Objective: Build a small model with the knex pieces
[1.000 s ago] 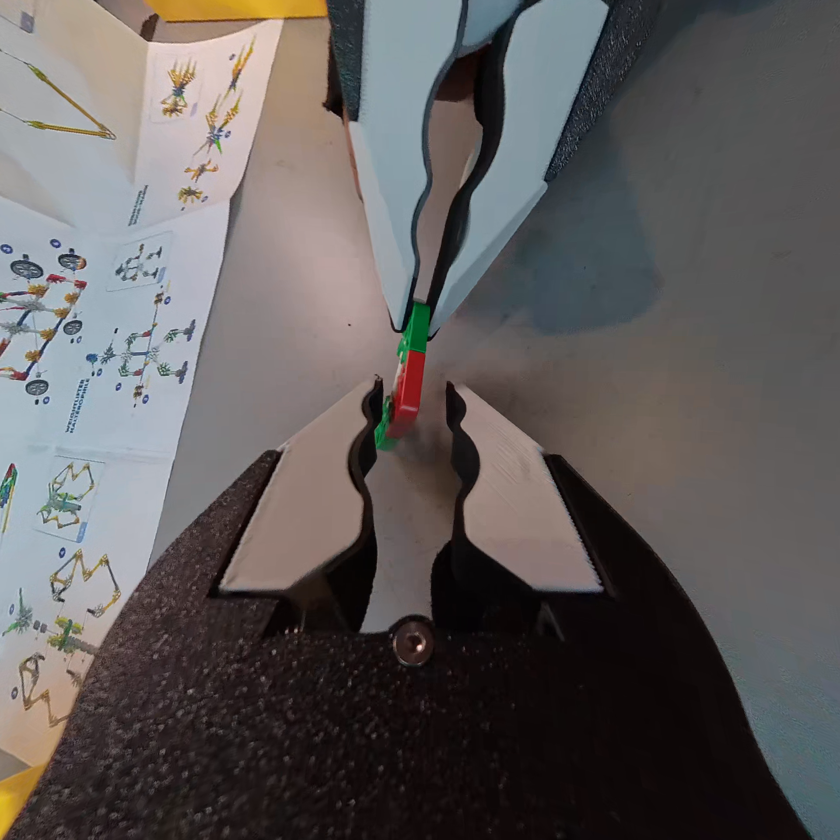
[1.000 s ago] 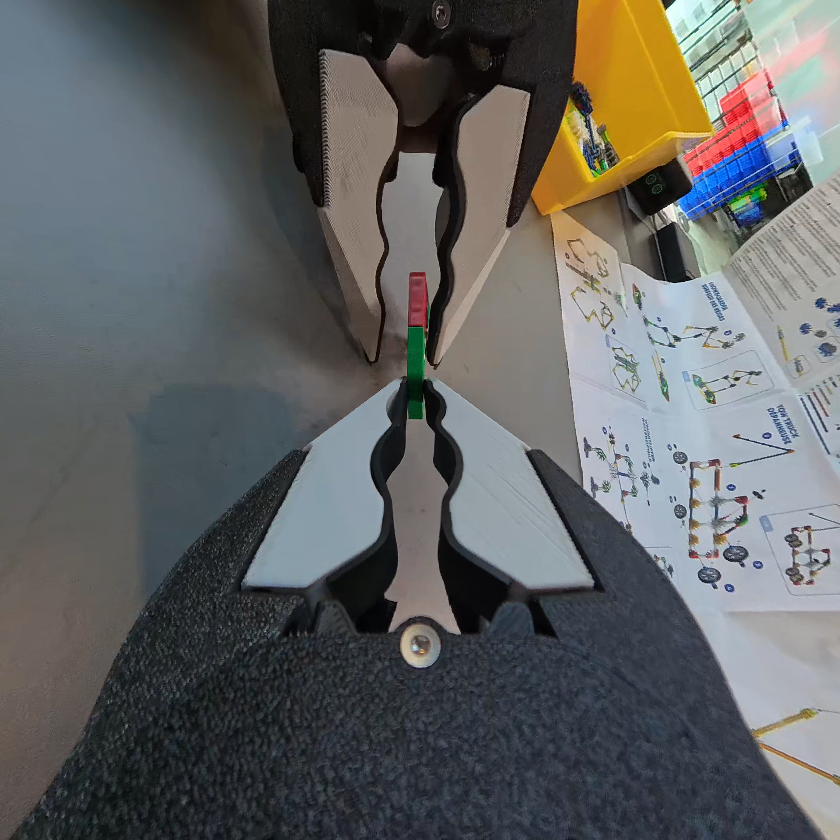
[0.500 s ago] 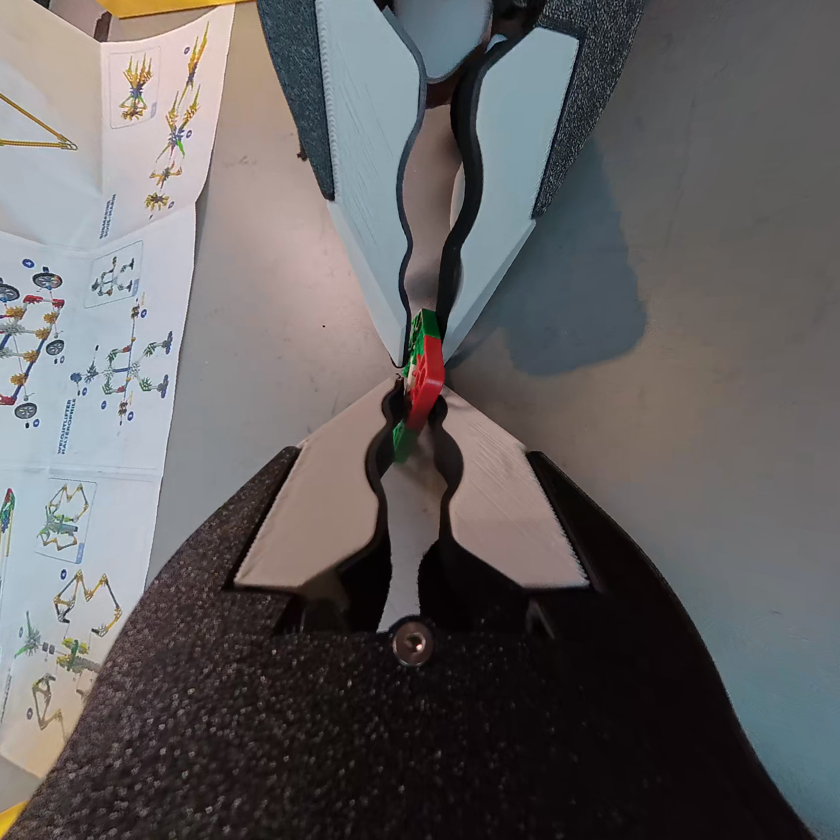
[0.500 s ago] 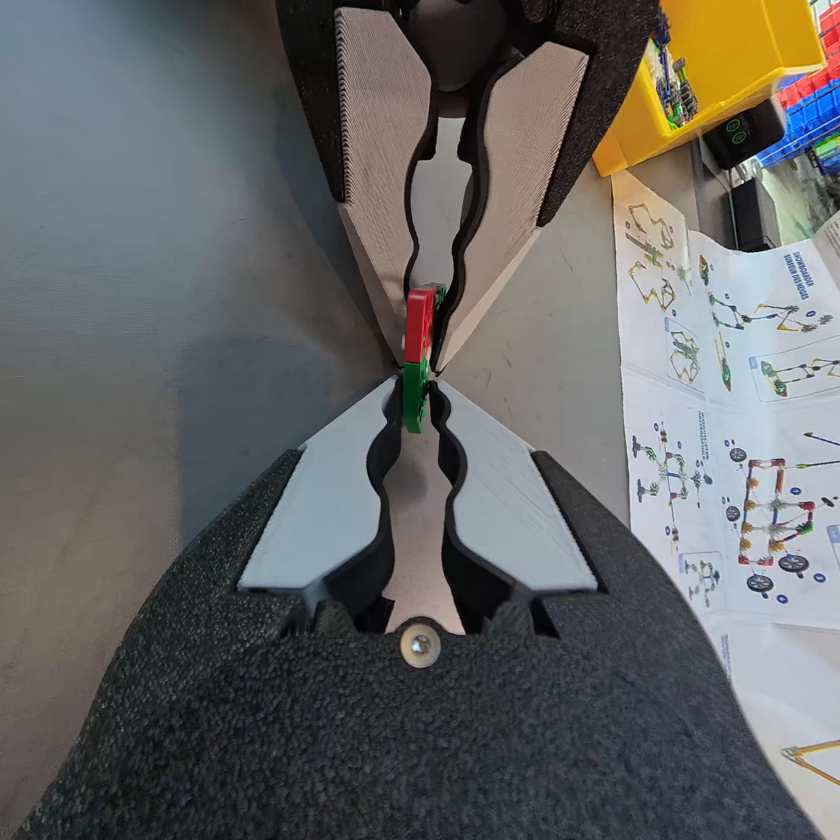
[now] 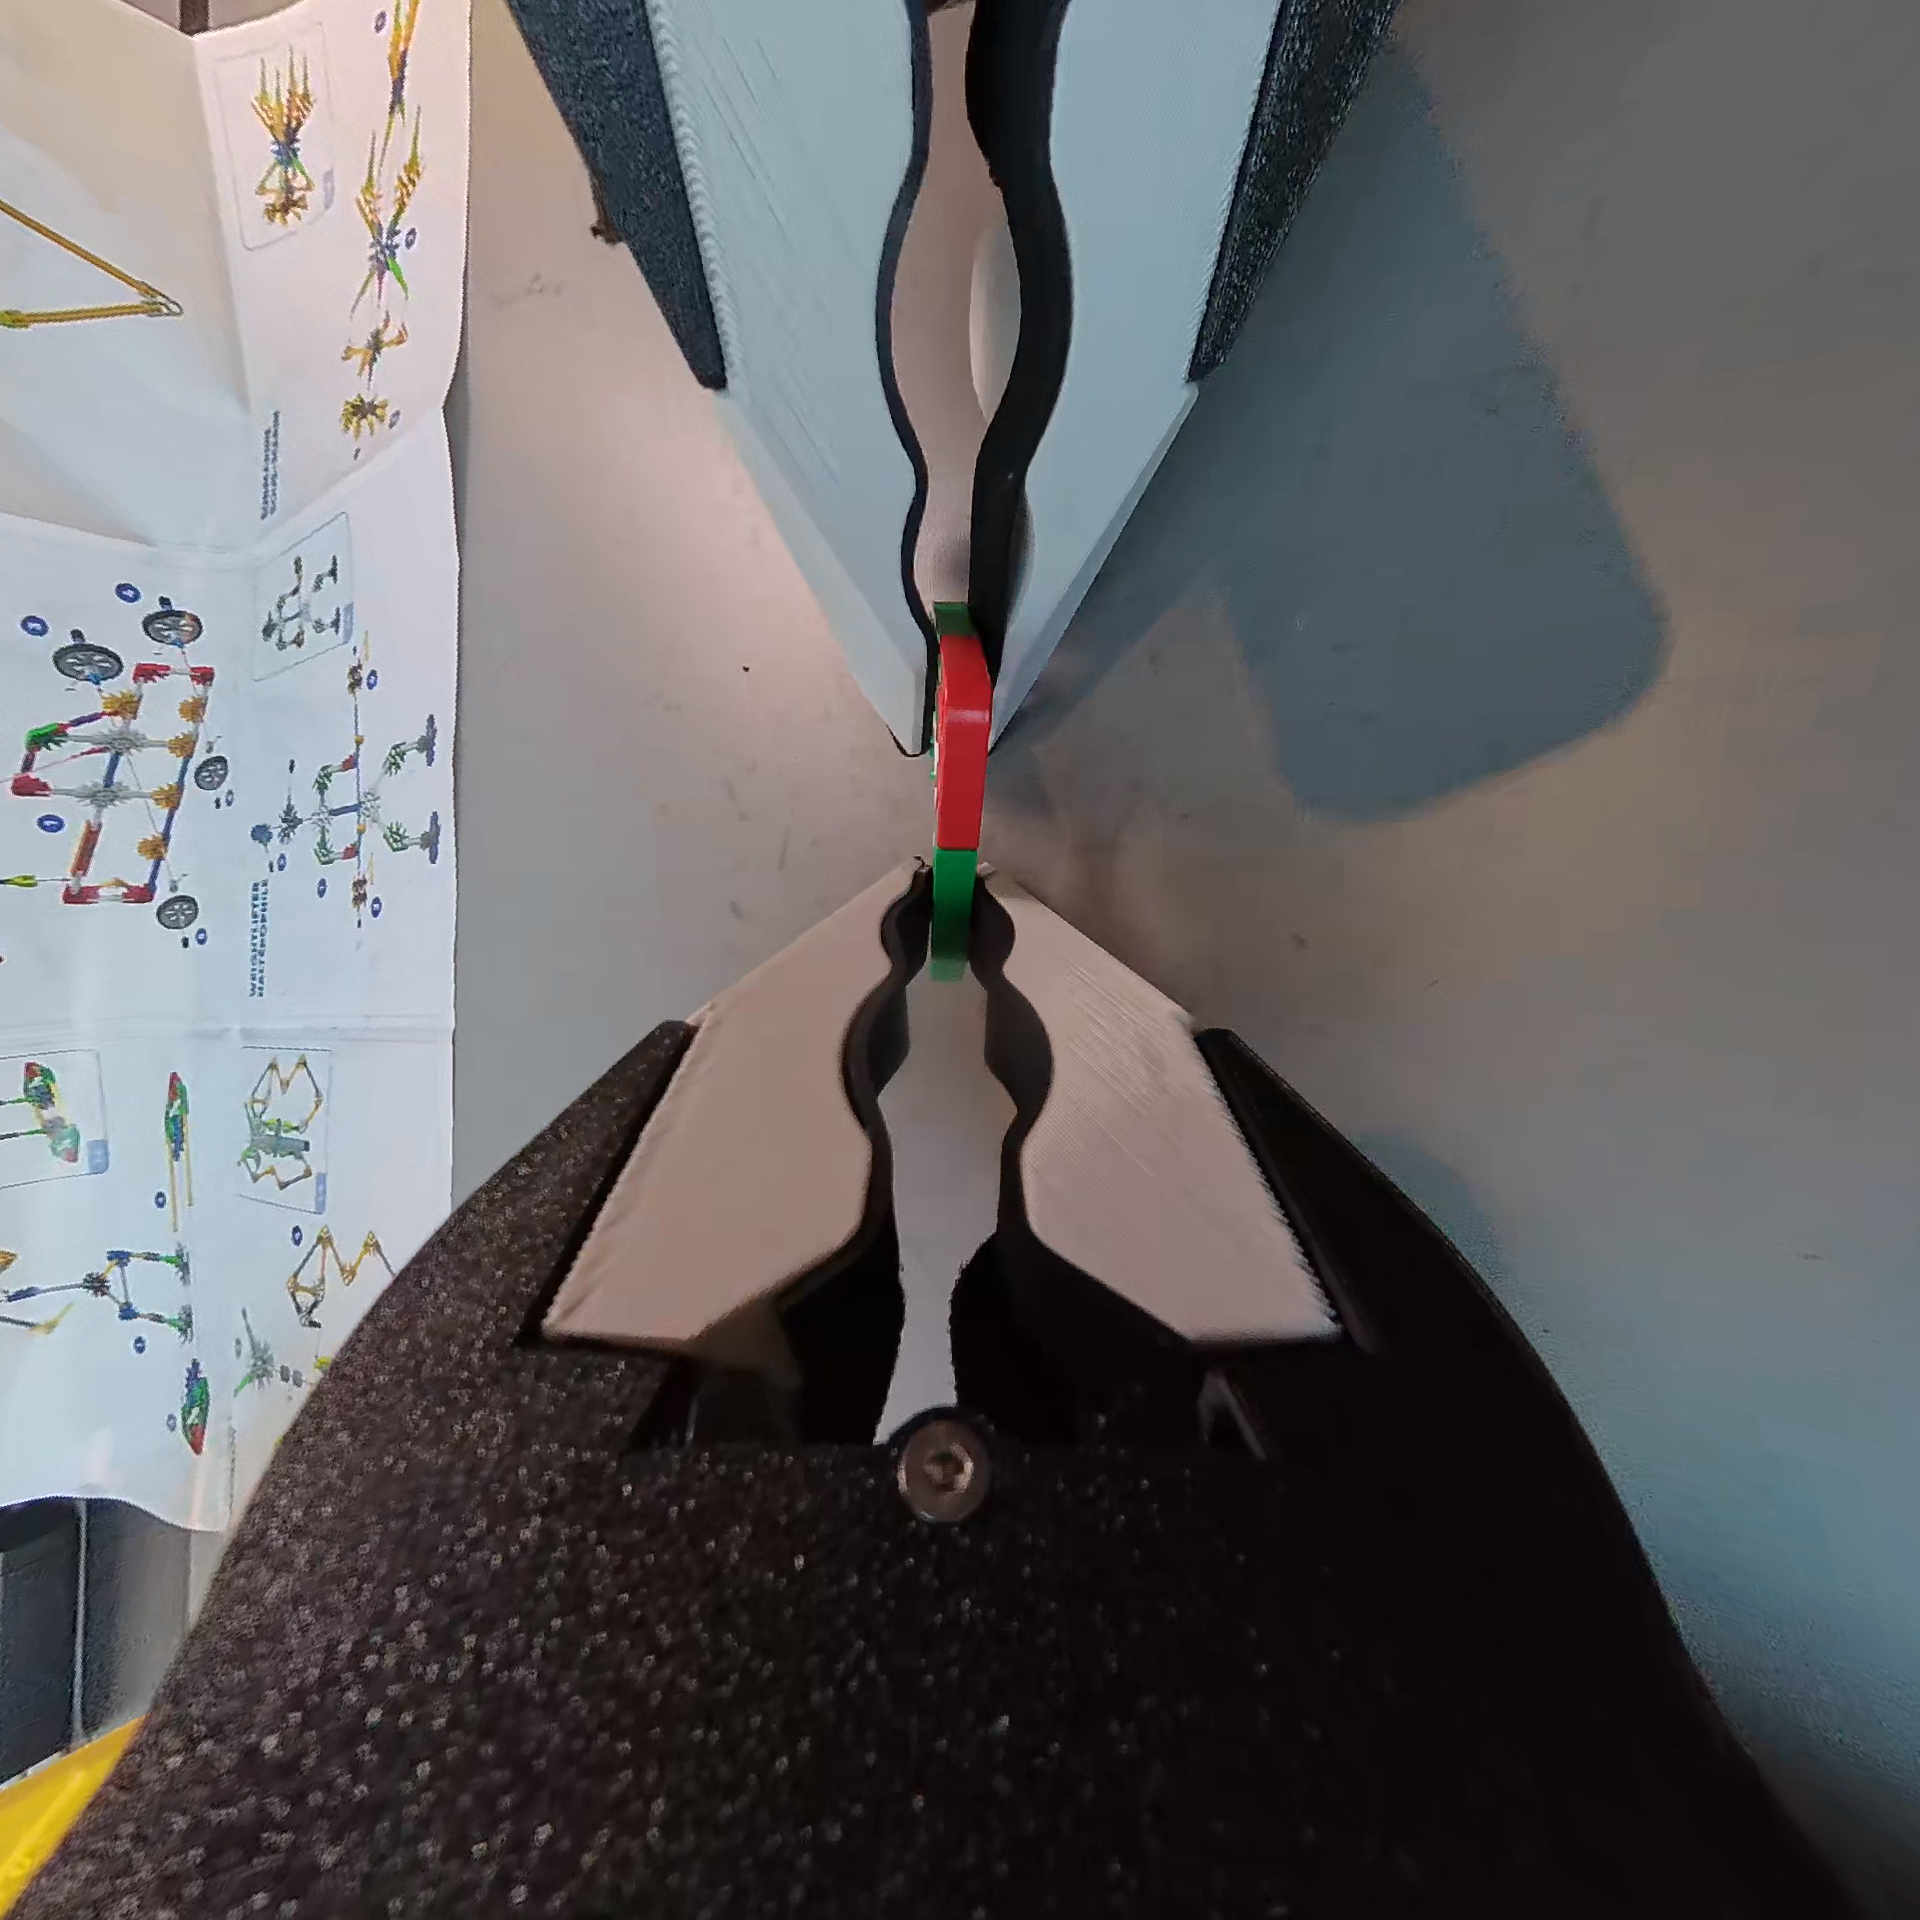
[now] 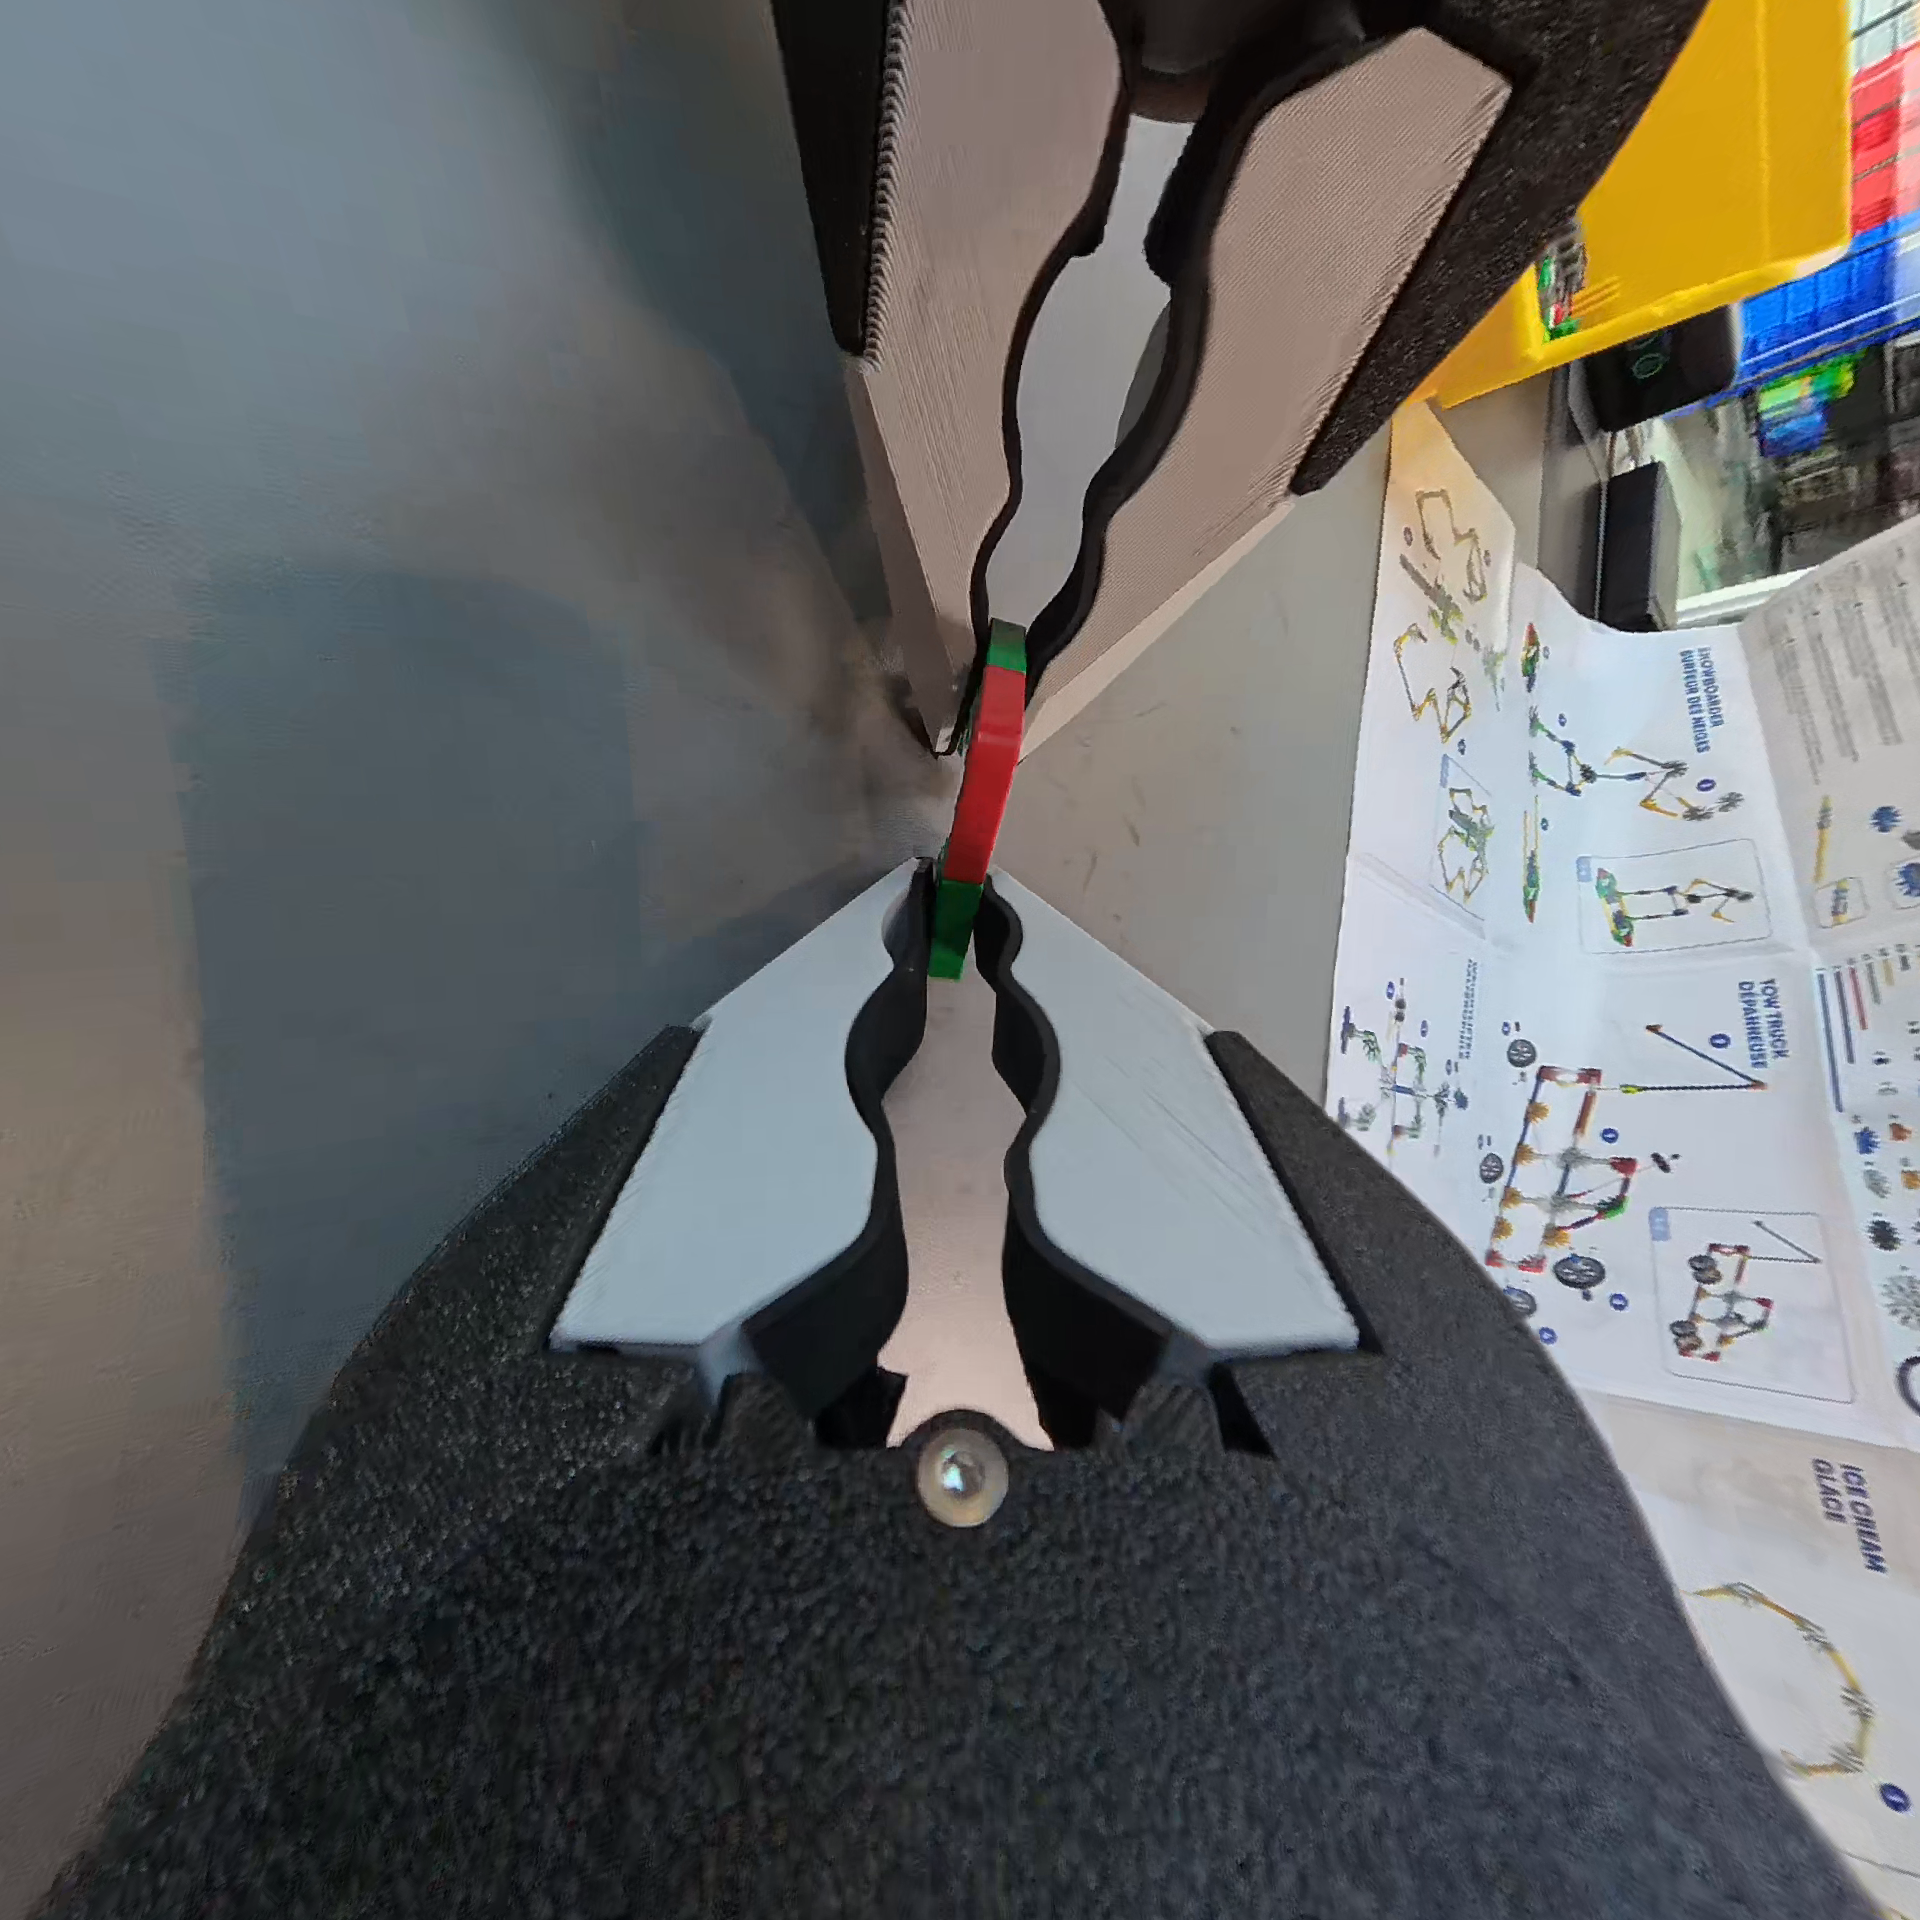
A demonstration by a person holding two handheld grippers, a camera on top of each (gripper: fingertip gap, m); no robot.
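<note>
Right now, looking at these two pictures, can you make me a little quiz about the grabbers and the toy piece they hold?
1. True or false: the left gripper and the right gripper point at each other, tip to tip.
2. Which colour is the middle of the small flat plastic building piece? A) blue B) red C) yellow
3. Fill in: beside the grippers, on the grey table, lies a white folded paper ____ sheet with toy drawings.

Key: 1 true. 2 B: red in the middle, green at both ends, one end in each gripper's fingers. 3 instruction.
</note>
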